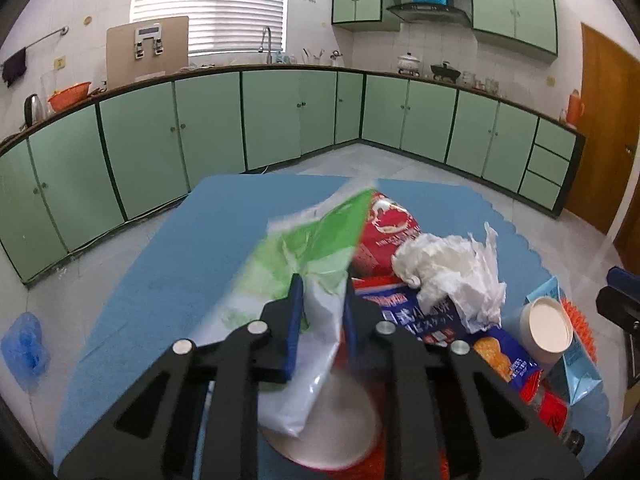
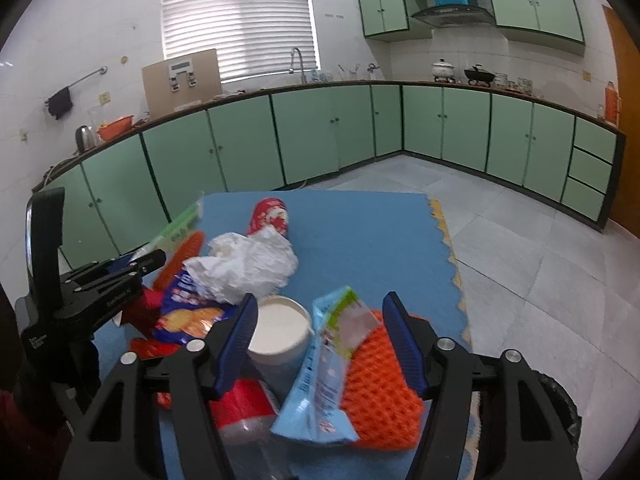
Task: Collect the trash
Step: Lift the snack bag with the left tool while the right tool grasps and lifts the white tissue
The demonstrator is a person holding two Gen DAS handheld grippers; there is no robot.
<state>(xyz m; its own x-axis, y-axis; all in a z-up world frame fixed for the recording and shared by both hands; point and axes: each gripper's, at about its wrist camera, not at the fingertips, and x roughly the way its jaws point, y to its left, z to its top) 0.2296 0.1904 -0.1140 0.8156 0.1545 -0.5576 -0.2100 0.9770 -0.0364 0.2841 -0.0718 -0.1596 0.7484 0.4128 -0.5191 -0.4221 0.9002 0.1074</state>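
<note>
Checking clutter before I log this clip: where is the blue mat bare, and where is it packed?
Bare: the blue mat between the red packet, crumpled tissue and the scalloped edge by the floor; also its left part beside the green-and-white bag. Packed: around the white cup.

Daylight comes through the blinds (image 1: 210, 4), which glare nearly white. The room is evenly bright with soft shadows. Fisheye distortion bends the cabinets (image 1: 208, 120), corners vignette black, and the green-and-white wrapper (image 1: 304, 248) smears with motion blur.
</note>
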